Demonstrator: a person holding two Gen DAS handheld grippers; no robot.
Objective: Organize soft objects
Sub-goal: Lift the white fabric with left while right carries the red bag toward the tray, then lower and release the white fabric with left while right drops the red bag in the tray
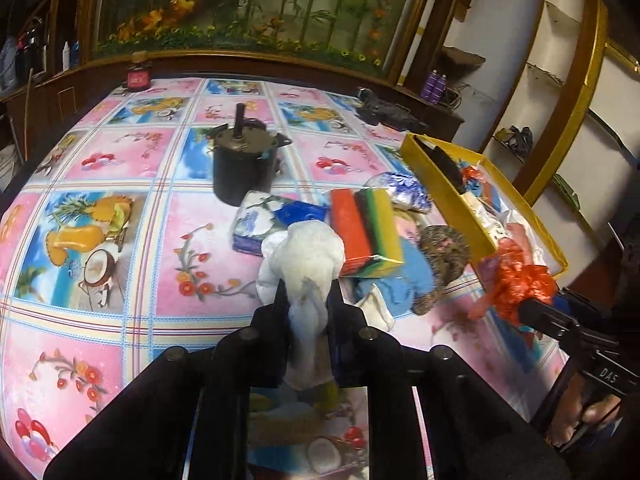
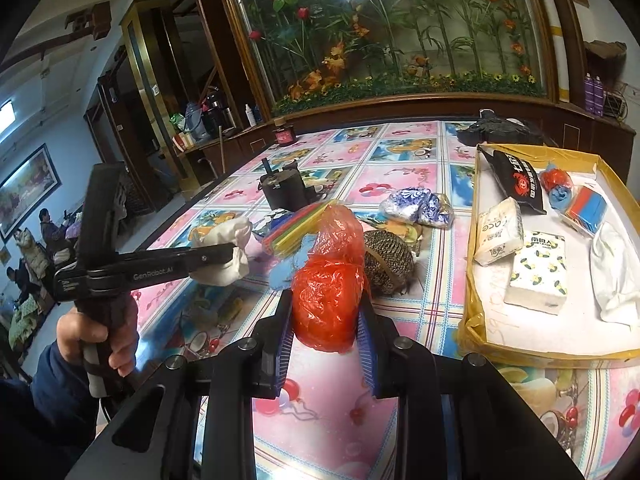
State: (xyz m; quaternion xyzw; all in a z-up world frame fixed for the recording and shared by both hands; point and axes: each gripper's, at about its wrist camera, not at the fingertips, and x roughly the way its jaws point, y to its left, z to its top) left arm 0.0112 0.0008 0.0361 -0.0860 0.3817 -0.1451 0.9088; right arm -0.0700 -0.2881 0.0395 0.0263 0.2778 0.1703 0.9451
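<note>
My left gripper (image 1: 307,300) is shut on a crumpled white cloth (image 1: 304,256), which bulges out above the fingers. Seen from the right wrist, the same white cloth (image 2: 228,252) hangs at the tip of the left gripper (image 2: 224,258), above the table. My right gripper (image 2: 326,312) is shut on a red plastic bag (image 2: 326,296), held just left of the yellow box (image 2: 480,320). In the left wrist view the red bag (image 1: 520,288) sits at the near corner of the yellow box (image 1: 448,200). The box holds tissue packs (image 2: 536,272), a black pouch (image 2: 516,180) and a white cloth (image 2: 612,276).
On the flowered tablecloth lie a striped sponge pack (image 1: 368,232), a blue-white tissue pack (image 1: 260,224), a patterned ball (image 2: 388,260), a blue-white foil bag (image 2: 416,206) and a black motor (image 1: 244,168). A red jar (image 1: 138,76) and a black tool (image 1: 384,112) sit at the far edge.
</note>
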